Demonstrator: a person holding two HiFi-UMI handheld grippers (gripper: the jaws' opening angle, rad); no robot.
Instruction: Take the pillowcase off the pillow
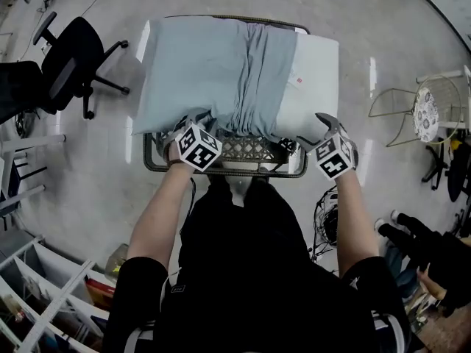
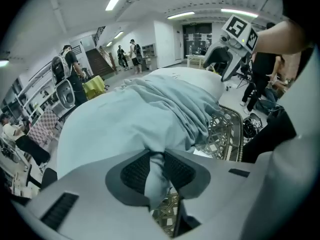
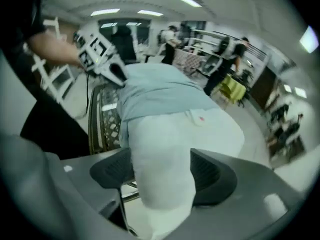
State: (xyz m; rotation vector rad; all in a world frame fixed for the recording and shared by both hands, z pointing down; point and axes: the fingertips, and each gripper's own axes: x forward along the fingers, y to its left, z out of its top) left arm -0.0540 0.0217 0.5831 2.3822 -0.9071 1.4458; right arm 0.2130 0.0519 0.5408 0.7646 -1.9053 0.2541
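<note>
A white pillow (image 1: 315, 76) lies across a wire basket table (image 1: 250, 155). A light blue pillowcase (image 1: 206, 68) covers its left part and bunches in folds near the middle. My left gripper (image 1: 193, 121) is at the pillowcase's near edge, and in the left gripper view a fold of pillowcase (image 2: 155, 176) is pinched between the pads of my left gripper (image 2: 156, 171). My right gripper (image 1: 324, 122) is at the bare near right corner of the pillow (image 3: 165, 154). There my right gripper (image 3: 162, 174) stands wide, with the corner filling the gap between its pads.
A black office chair (image 1: 70, 57) stands at the far left and a wire chair (image 1: 419, 112) at the right. White shelving (image 1: 44, 293) is at the lower left. Cables (image 1: 324, 219) lie beside the table, and a person's legs (image 1: 412, 245) are at the right.
</note>
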